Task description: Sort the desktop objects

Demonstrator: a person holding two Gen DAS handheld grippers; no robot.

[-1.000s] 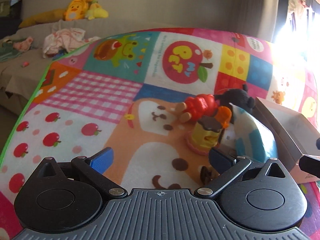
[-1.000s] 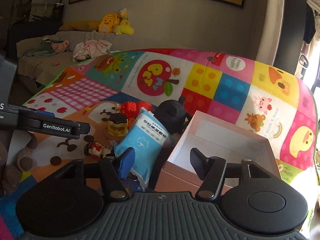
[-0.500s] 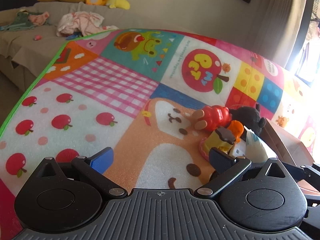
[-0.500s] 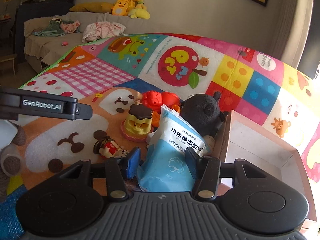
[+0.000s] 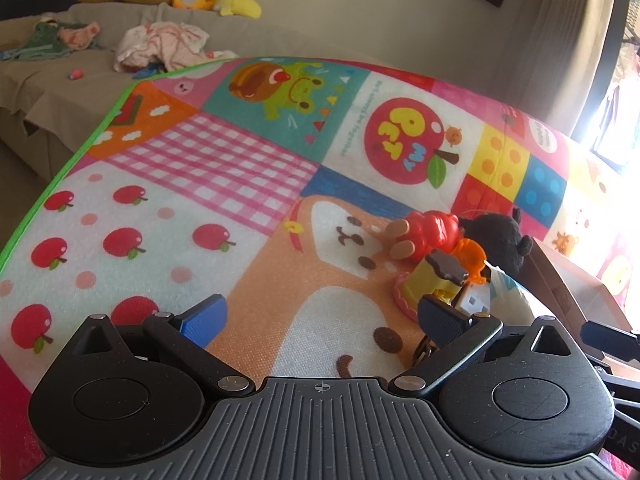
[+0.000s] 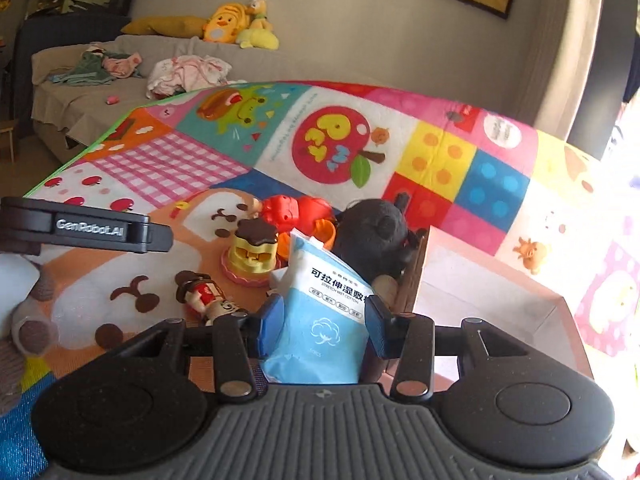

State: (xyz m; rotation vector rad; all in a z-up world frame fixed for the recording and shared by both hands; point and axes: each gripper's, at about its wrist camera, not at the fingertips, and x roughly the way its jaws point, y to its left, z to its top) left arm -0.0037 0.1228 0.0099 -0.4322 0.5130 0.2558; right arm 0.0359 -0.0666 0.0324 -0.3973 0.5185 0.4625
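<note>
Toys and a soft blue-and-white wet-wipe packet (image 6: 324,312) lie clustered on the colourful play mat (image 6: 440,160), just beside the open pink cardboard box (image 6: 492,280), which looks empty. Sorting has barely begun. The right gripper (image 6: 322,322) is closing, its blue pads flanking and touching the packet. The left gripper (image 5: 320,318) hangs wide open over bare mat, holding nothing.

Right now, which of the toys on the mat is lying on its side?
The small cowboy figurine, left of the blue wipes packet. The yellow pudding toy and black plush sit upright.
</note>
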